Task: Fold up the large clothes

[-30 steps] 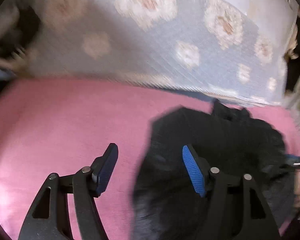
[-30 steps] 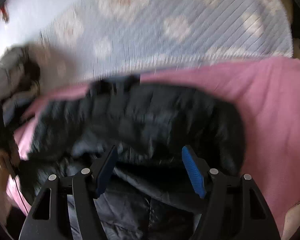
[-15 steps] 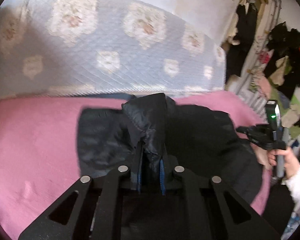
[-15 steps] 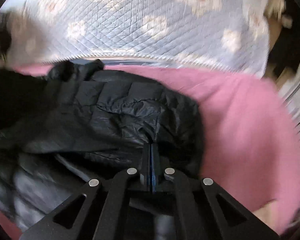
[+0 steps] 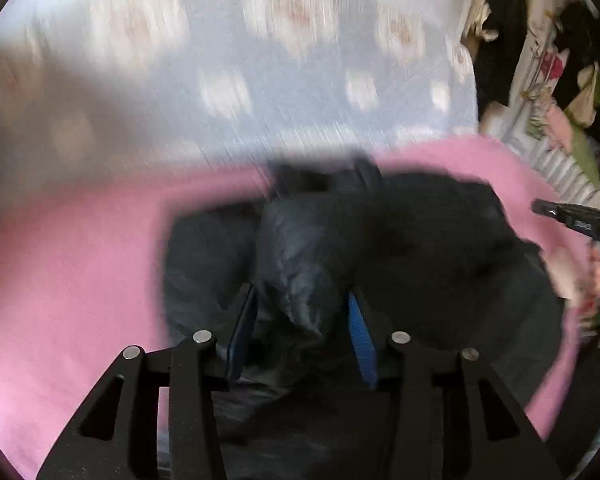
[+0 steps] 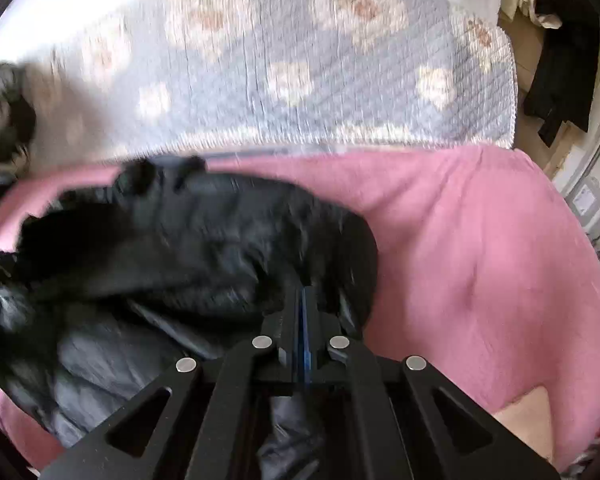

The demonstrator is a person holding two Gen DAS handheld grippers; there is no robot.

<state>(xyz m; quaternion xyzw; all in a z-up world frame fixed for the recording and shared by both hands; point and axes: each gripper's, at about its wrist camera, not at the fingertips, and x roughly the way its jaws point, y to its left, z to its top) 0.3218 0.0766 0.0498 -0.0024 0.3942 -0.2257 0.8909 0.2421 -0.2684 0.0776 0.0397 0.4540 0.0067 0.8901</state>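
Observation:
A black puffer jacket (image 5: 420, 248) lies crumpled on a pink blanket (image 5: 68, 280). My left gripper (image 5: 300, 328) is open, its blue pads (image 5: 360, 332) standing on either side of a raised fold of the jacket. My right gripper (image 6: 302, 320) is shut on the jacket's (image 6: 180, 248) right edge, with fabric hanging below the fingers. The right gripper's body also shows at the right edge of the left wrist view (image 5: 572, 220), held by a hand. The left wrist view is blurred.
A blue quilted cover with pale flower patches (image 6: 300, 80) runs along the back of the pink blanket (image 6: 480, 248). Clothes hang on a rack at the right (image 5: 560, 60). A grey garment (image 6: 0, 112) lies at the far left.
My left gripper was shut on a jacket fold half a second ago and has now opened. My right gripper stays shut on the jacket and has shifted slightly.

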